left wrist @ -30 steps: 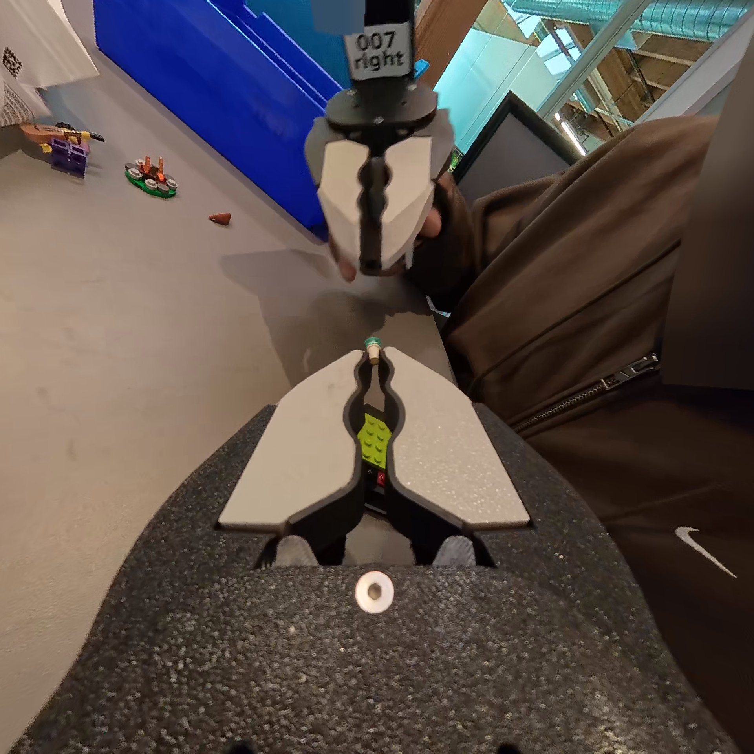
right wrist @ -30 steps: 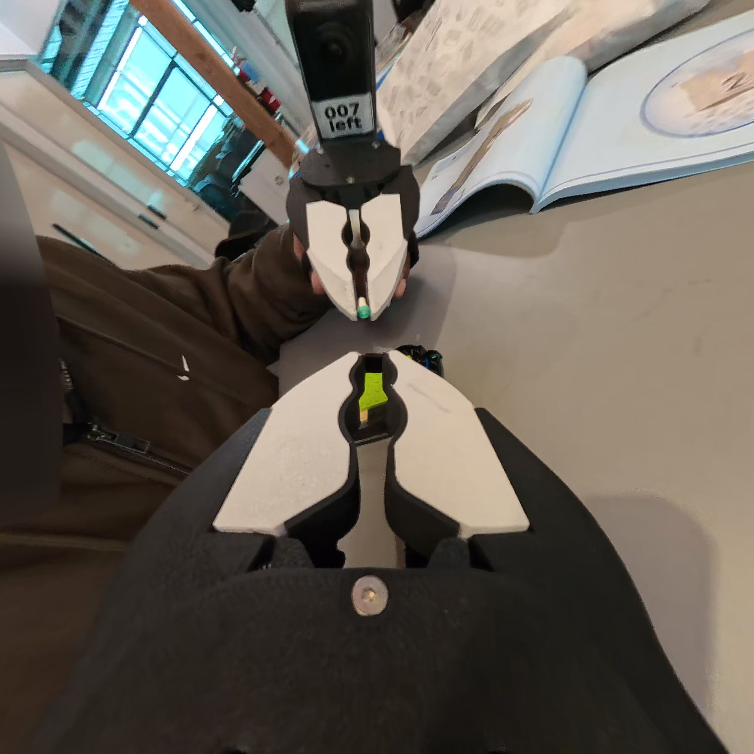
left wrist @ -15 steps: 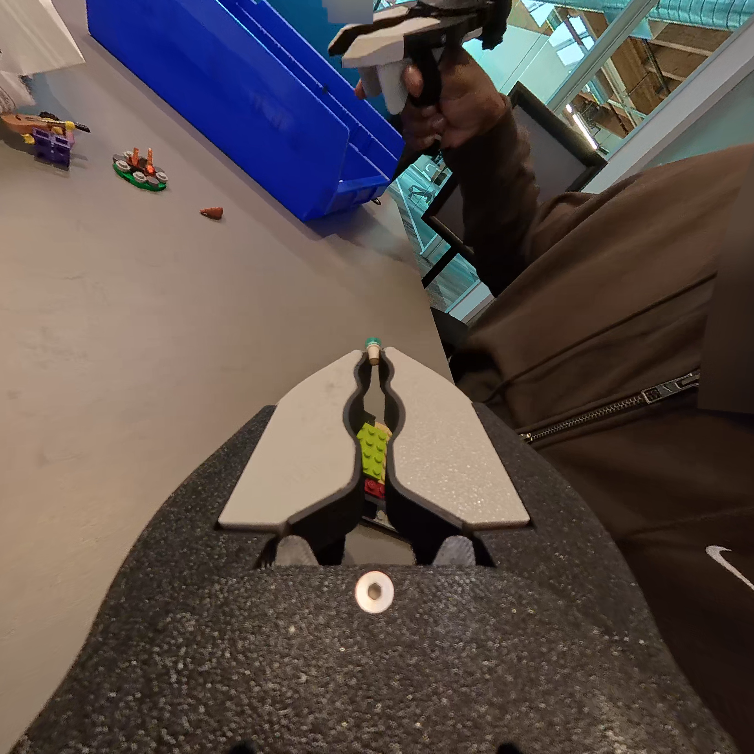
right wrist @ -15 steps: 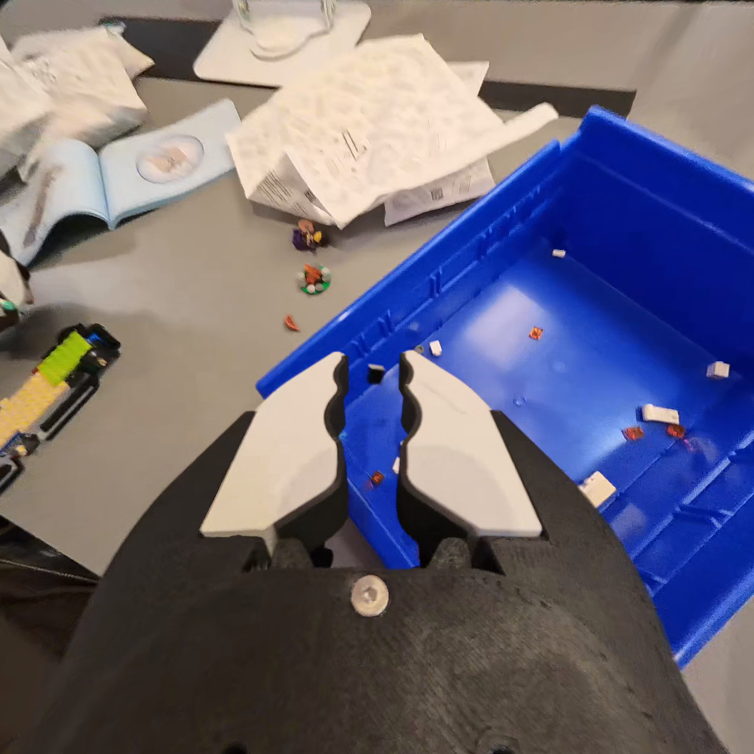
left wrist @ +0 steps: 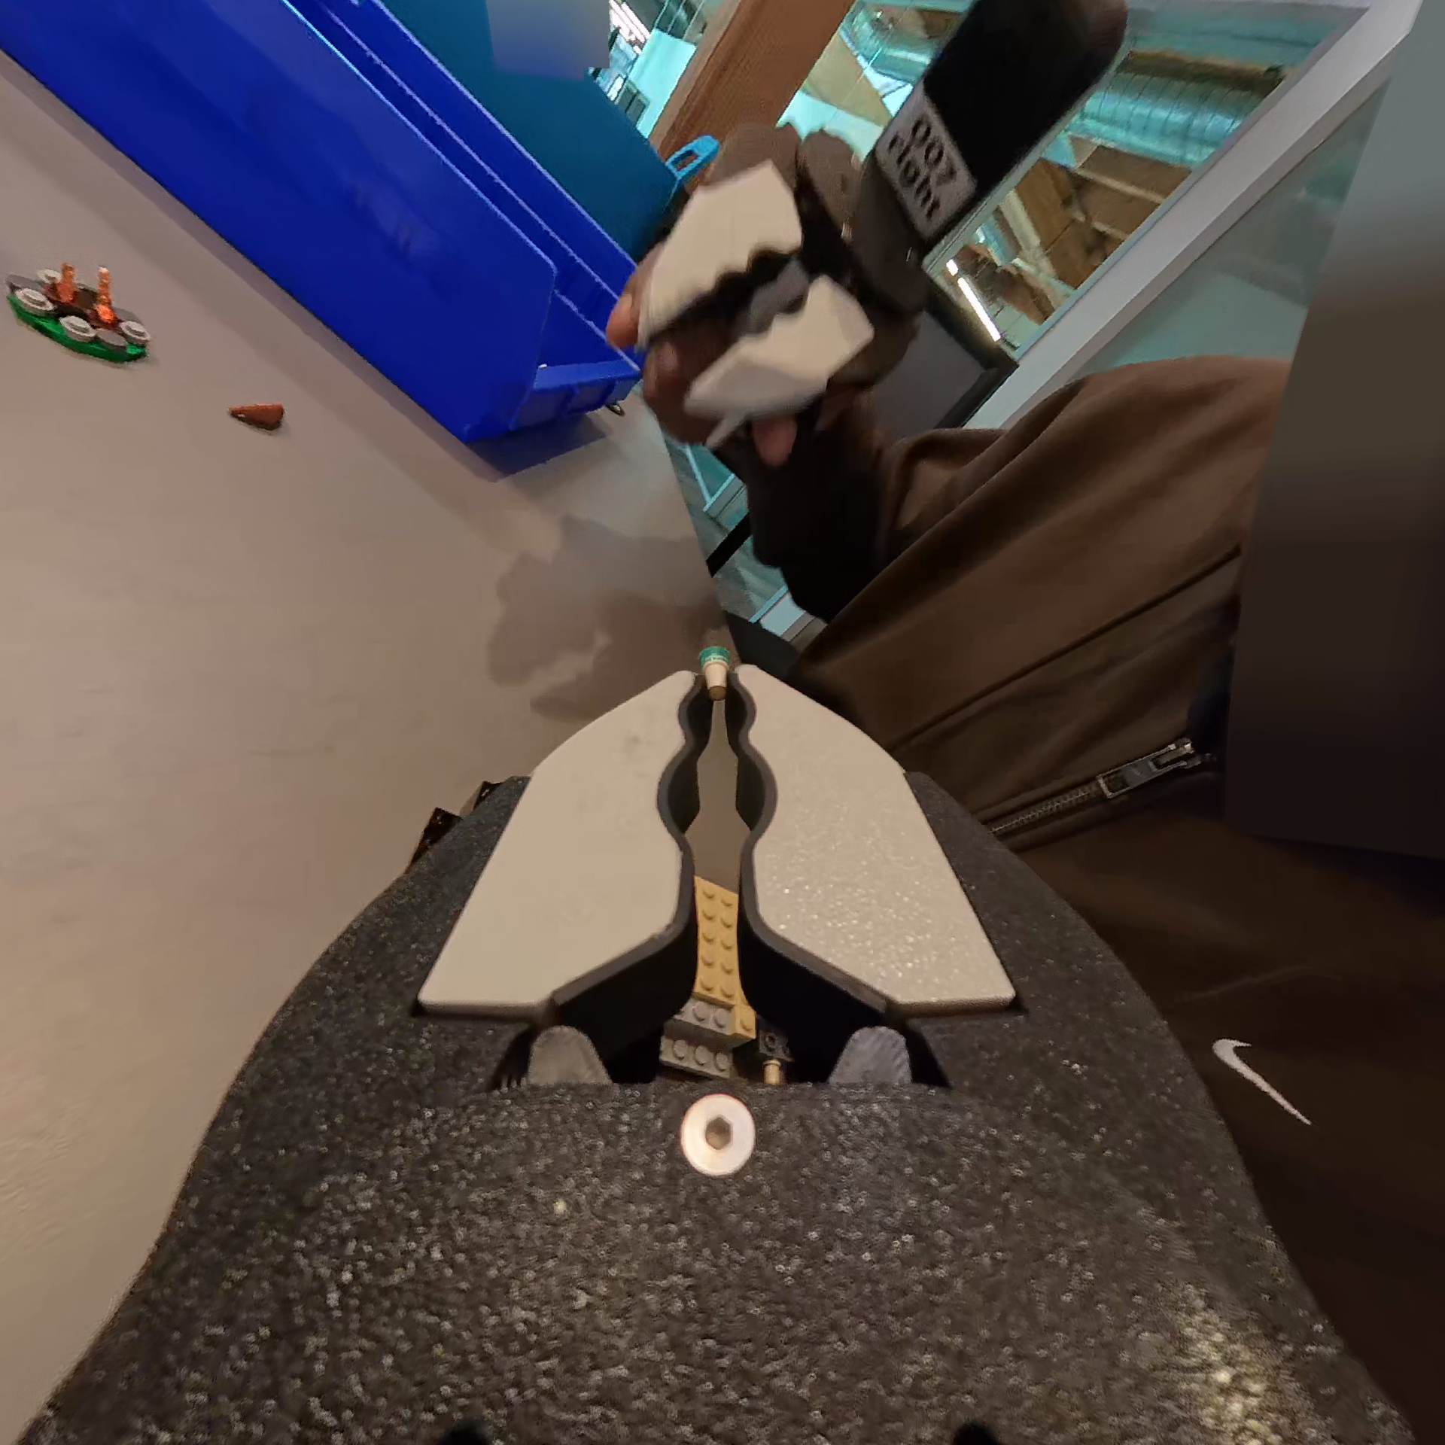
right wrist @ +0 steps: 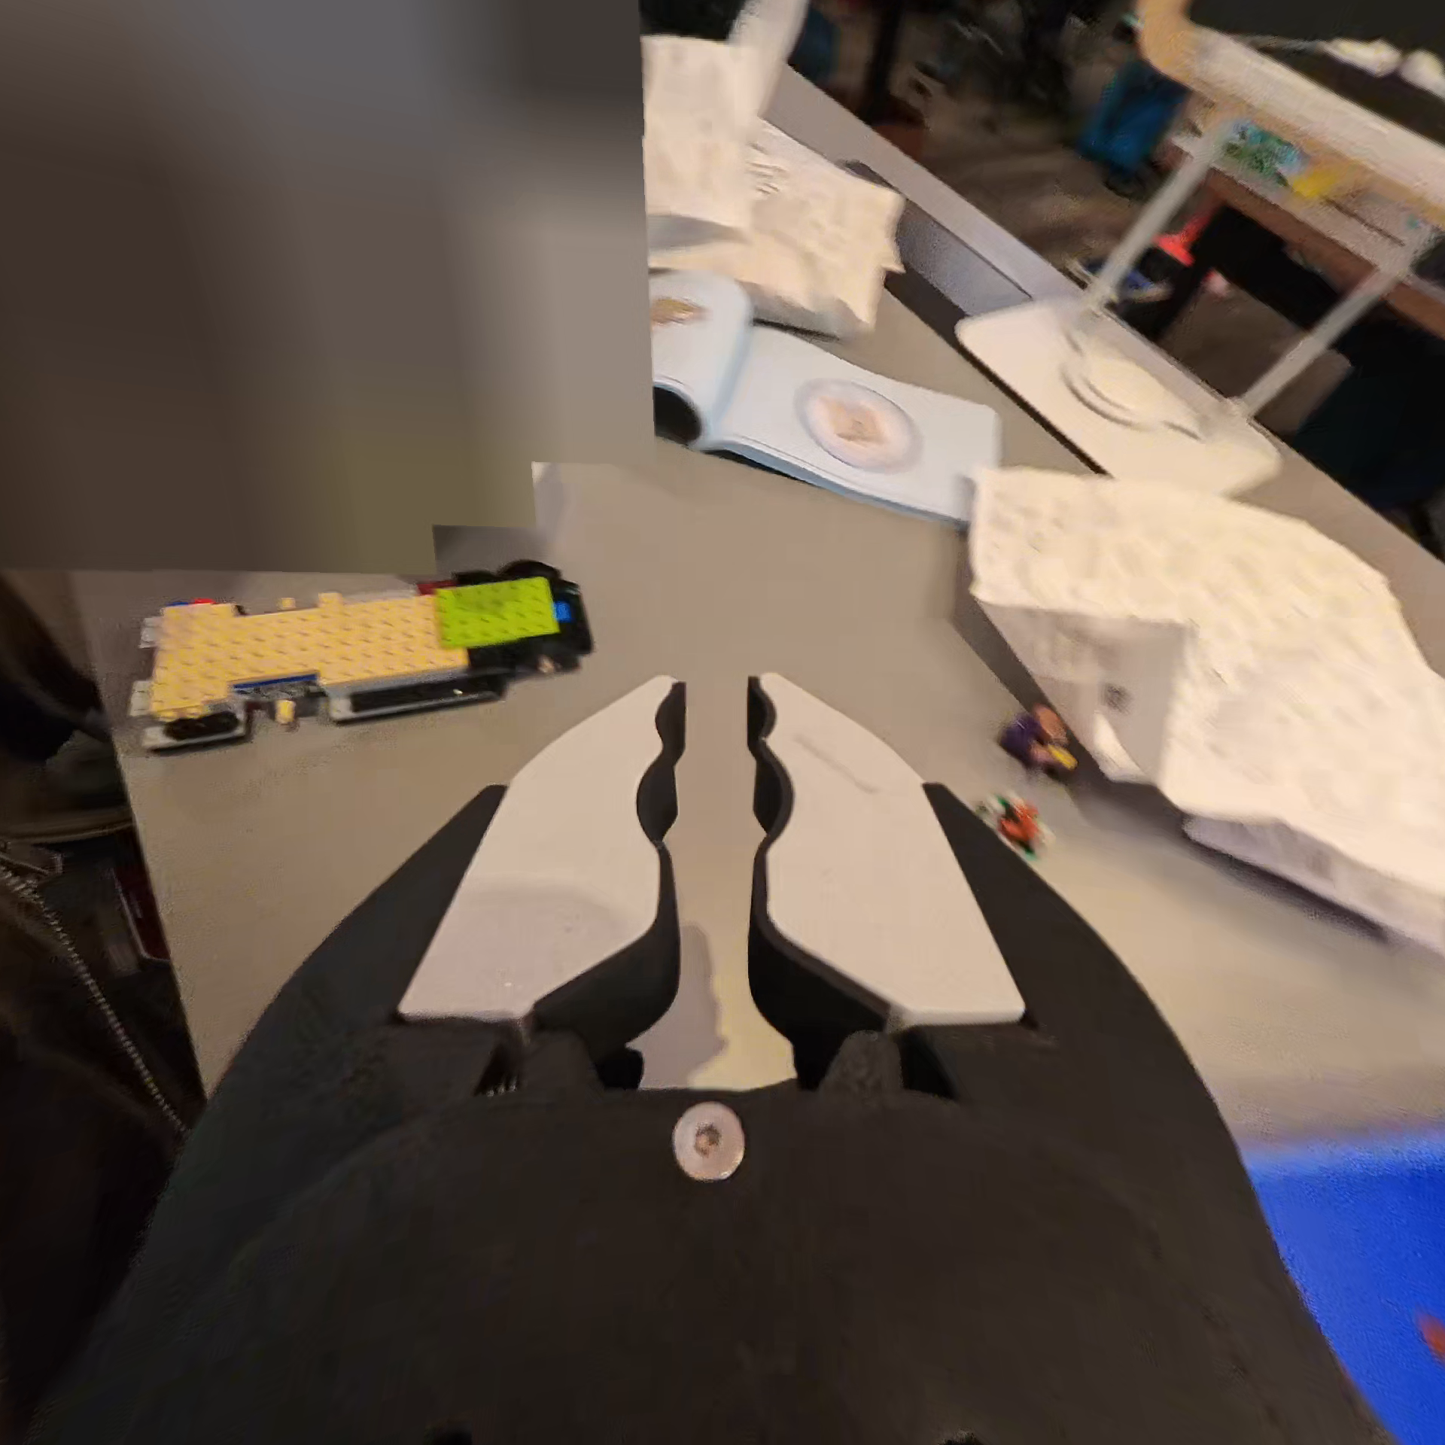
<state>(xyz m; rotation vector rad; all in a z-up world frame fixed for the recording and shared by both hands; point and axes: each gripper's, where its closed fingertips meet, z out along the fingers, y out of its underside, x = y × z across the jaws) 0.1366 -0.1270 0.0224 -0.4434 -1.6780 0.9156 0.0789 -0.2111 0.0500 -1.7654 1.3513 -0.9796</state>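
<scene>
Your left gripper [left wrist: 715,679] has its jaws clenched on a small tan peg with a green cap [left wrist: 713,666], frame centre, above the grey surface [left wrist: 234,625]. Your right gripper [right wrist: 715,688] has its jaws parted on air, with the brick model [right wrist: 352,649] at centre left.

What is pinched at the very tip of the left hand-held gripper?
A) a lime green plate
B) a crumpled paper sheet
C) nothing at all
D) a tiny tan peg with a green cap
D: the left wrist view shows the left hand-held gripper closed on a tiny tan peg with a green cap that sticks out past its fingertips.
</scene>
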